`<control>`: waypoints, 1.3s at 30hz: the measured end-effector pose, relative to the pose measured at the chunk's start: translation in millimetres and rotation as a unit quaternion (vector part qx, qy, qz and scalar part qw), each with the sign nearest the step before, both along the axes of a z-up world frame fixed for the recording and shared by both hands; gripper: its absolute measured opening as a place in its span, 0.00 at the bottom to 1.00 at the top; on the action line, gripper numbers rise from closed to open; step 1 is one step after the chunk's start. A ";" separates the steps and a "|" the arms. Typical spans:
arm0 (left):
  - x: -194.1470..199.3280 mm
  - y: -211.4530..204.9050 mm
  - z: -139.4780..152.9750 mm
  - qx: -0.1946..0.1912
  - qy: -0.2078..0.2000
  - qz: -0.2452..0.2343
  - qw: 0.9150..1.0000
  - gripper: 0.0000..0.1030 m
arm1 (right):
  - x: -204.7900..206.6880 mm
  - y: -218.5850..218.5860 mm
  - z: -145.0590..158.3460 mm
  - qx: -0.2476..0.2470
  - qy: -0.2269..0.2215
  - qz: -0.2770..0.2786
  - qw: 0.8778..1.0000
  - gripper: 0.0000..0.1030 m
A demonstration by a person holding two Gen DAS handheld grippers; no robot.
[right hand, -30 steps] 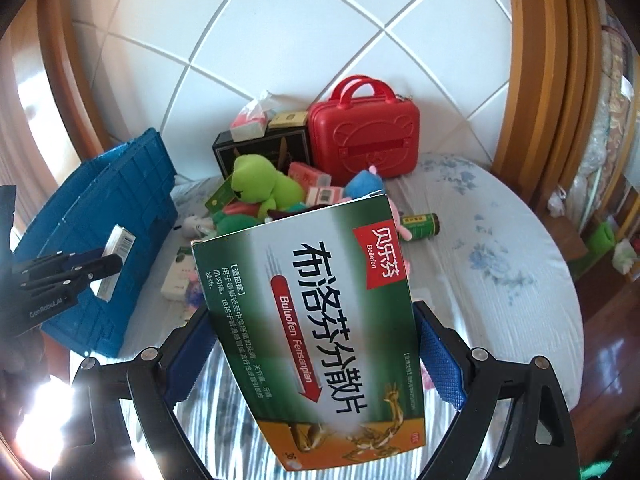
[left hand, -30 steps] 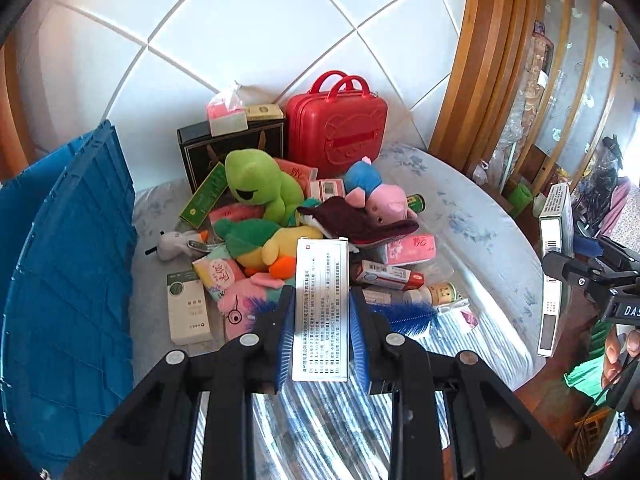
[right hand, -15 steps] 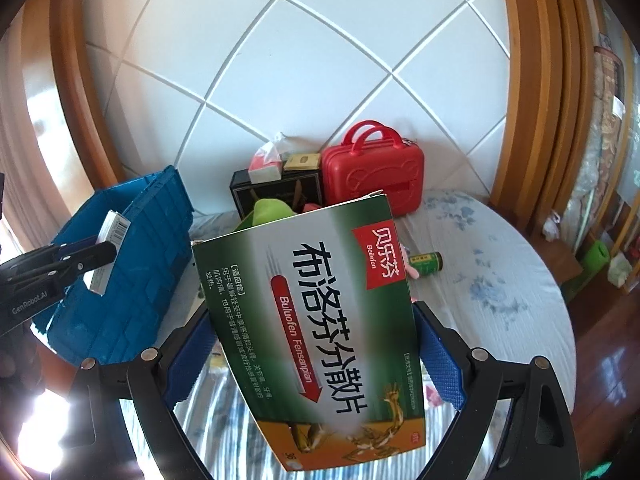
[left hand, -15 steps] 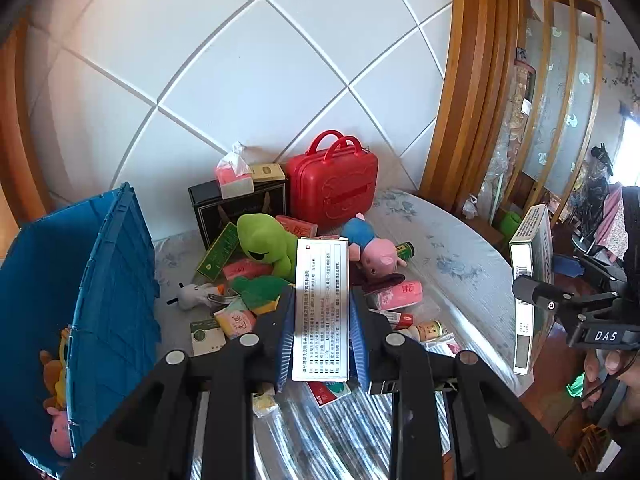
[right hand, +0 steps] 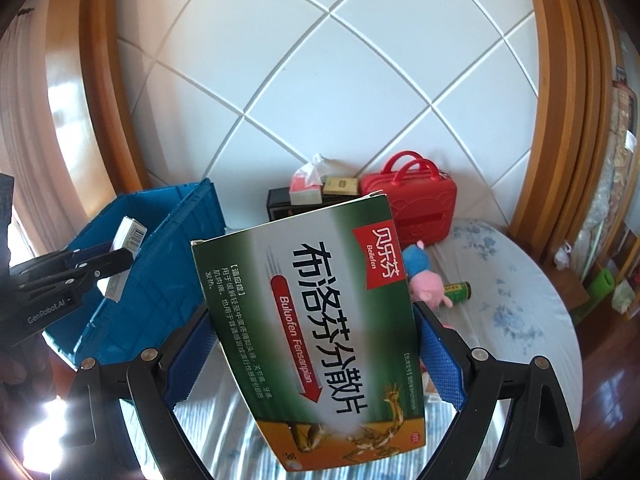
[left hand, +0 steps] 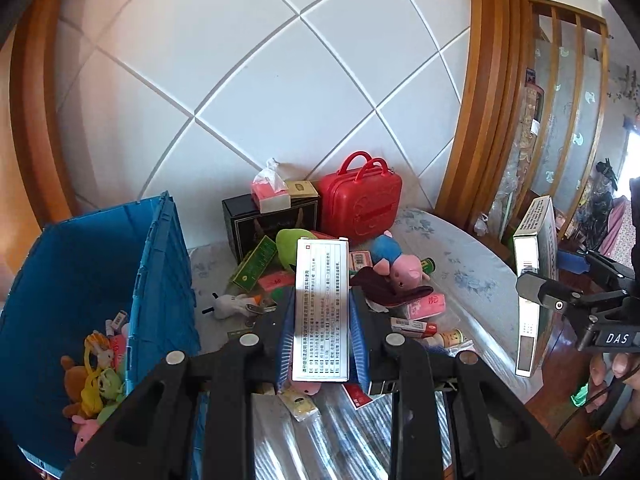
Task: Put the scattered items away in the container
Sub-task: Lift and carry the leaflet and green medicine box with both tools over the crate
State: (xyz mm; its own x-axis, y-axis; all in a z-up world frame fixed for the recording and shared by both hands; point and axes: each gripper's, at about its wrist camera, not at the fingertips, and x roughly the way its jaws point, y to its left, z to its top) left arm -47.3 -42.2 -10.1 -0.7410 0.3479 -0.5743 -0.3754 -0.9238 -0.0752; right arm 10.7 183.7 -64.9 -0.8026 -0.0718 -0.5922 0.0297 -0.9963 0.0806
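My left gripper (left hand: pixel 321 304) is shut on a narrow white box (left hand: pixel 320 320) printed with small text, held up over the pile. In the right wrist view my right gripper (right hand: pixel 316 352) is shut, jaws wide, on a large green medicine box (right hand: pixel 316 320), which tilts and hides most of the pile. The blue crate (left hand: pixel 160 280) stands at the left with plush toys (left hand: pixel 96 380) inside. From the left wrist view the right gripper (left hand: pixel 560 300) shows at the right, its green box (left hand: pixel 534 280) edge-on. The left gripper (right hand: pixel 120 254) hangs over the crate (right hand: pixel 160 240).
Scattered on the flowered bedspread (left hand: pixel 460 264) lie a pink pig plush (left hand: pixel 400 268), a green frog plush (left hand: pixel 288 244), small boxes and a green bottle (right hand: pixel 458 292). Behind stand a red case (left hand: pixel 360 204), a black box (left hand: pixel 268 220) and a tissue pack (left hand: pixel 270 192). Wooden posts flank the bed.
Both grippers have risen and drawn back from the pile, each keeping its box. The pile looks smaller and the crate's inside with its plush toys has come into the left wrist view.
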 end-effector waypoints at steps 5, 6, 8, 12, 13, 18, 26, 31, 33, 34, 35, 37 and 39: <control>-7.3 -37.4 3.8 0.001 0.009 0.014 1.000 0.25 | -12.7 -39.1 2.9 0.007 0.004 0.016 1.000 0.91; -8.8 -45.3 4.5 0.002 0.010 0.017 1.000 0.25 | -15.8 -46.2 3.4 0.008 0.005 0.019 1.000 0.91; -11.4 -62.2 6.0 0.003 0.014 0.024 1.000 0.25 | -22.0 -62.9 4.4 0.012 0.009 0.027 1.000 0.91; -16.1 -96.7 7.4 0.004 0.018 0.040 0.999 0.25 | -34.2 -98.3 4.7 0.016 0.014 0.045 0.999 0.91; -17.1 -105.2 7.2 0.004 0.019 0.043 0.999 0.25 | -36.7 -108.5 4.7 0.017 0.015 0.050 0.999 0.91; -24.8 -147.8 4.8 0.006 0.020 0.062 0.998 0.25 | -51.0 -154.9 3.3 0.023 0.017 0.078 0.997 0.91; -37.4 -209.7 -4.8 0.015 0.015 0.093 0.995 0.25 | -76.9 -234.5 5.5 0.036 0.018 0.128 0.991 0.91; -42.8 -247.5 -12.7 0.016 0.008 0.121 0.993 0.25 | -88.0 -280.9 5.1 0.044 0.016 0.160 0.986 0.91; -44.3 -264.8 -15.5 0.017 0.006 0.134 0.991 0.25 | -93.6 -296.7 5.1 0.047 0.015 0.172 0.984 0.91; -45.1 -274.1 -16.8 0.017 0.005 0.141 0.990 0.25 | -96.7 -303.2 5.1 0.048 0.014 0.177 0.983 0.91; -45.8 -283.5 -17.9 0.017 0.004 0.149 0.989 0.25 | -99.8 -309.5 4.5 0.048 0.012 0.182 0.982 0.91; -47.0 -301.8 -20.4 0.018 0.003 0.163 0.986 0.25 | -106.8 -320.3 3.3 0.047 0.009 0.190 0.981 0.91; -48.6 -319.1 -22.7 0.019 0.001 0.178 0.984 0.25 | -113.9 -331.8 1.5 0.052 0.008 0.198 0.979 0.91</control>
State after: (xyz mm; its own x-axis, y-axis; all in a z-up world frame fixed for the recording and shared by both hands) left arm -95.9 -361.4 -32.8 -0.8207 0.0877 -0.5645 -0.0289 -0.9933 -0.1123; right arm -103.3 -148.1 -63.4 -0.7329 -0.3191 -0.6008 0.4158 -0.9091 -0.0242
